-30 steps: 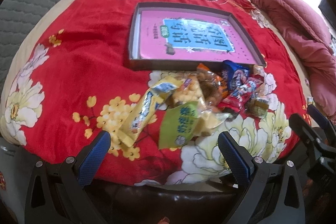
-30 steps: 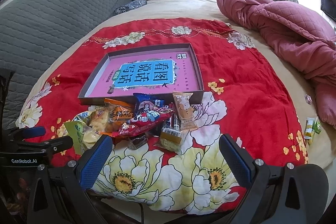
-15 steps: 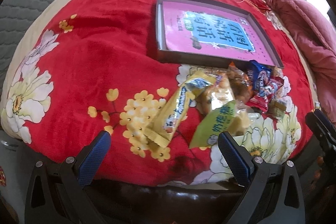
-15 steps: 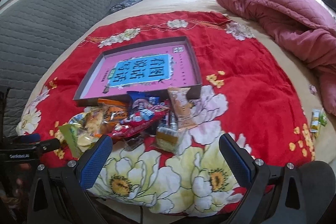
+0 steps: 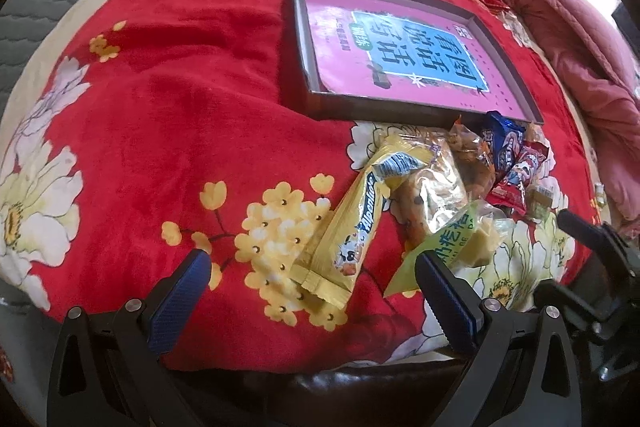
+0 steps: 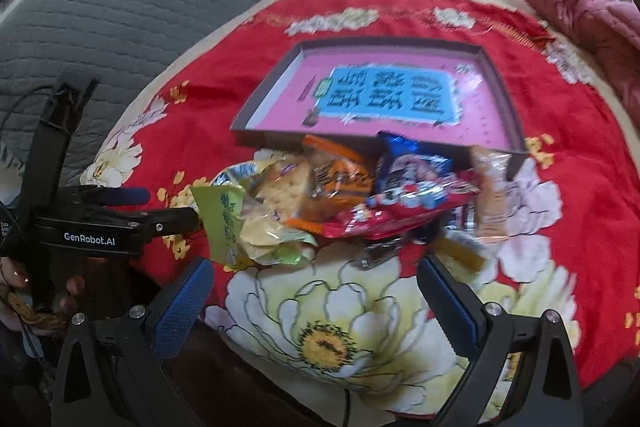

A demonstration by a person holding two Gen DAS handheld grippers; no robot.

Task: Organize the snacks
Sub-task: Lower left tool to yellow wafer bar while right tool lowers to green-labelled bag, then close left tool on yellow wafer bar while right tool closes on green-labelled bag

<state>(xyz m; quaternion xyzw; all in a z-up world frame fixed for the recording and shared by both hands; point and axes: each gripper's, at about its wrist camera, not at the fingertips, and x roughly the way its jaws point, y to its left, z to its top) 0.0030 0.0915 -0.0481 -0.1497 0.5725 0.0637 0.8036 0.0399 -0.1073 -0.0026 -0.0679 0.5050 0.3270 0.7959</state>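
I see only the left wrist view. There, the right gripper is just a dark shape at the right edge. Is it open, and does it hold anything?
Observer: The right gripper is open and holds nothing. Only a large pale flower on the red cloth shows between its fingers.
Operator: How does the left gripper stand to the green packet, seen from the side?
Observer: One fingertip reaches the packet's left edge. I cannot tell if it touches.
Operator: Is anything behind that gripper?
Observer: Yes, a hand grips its handle, low at the left edge of the right wrist view.
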